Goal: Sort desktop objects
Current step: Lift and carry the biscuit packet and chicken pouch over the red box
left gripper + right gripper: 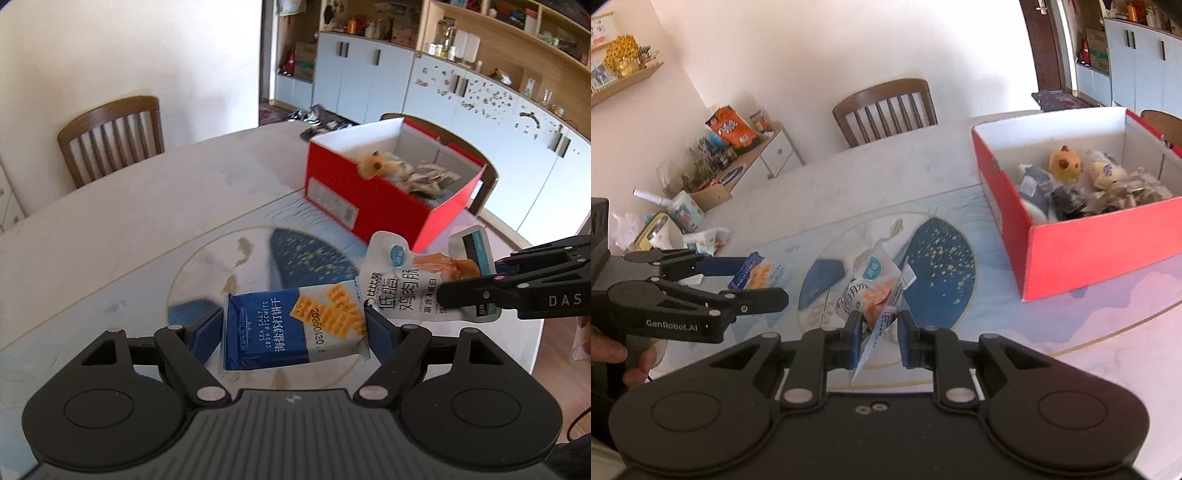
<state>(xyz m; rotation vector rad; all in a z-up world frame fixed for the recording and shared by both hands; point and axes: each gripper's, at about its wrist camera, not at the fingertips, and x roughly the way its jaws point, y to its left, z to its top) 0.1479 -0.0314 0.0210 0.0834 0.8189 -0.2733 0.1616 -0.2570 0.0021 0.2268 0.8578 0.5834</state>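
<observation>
My left gripper point(293, 332) is shut on a blue soda biscuit packet point(280, 332), gripped by its two ends and held above the table point(110, 229). To its right, the right gripper point(469, 284) pinches a white chicken sausage pouch point(395, 284). In the right wrist view the right gripper point(879, 332) grips that pouch point(868, 288) by its lower edge, and the pouch stands up between the blue pads. The left gripper point(764, 280) holds the biscuit packet point(761, 275) at the left. A red box point(369, 199) with a white inside point(1071, 240) holds several snack packets and a small plush toy.
The round table point(886, 177) has a pale cloth with a dark blue print. Wooden chairs point(110, 136) point(886, 110) stand at its far side. A low cabinet point(738, 166) with clutter is at the left, white cupboards point(369, 81) are behind. A hand point(613, 354) holds the left gripper's handle.
</observation>
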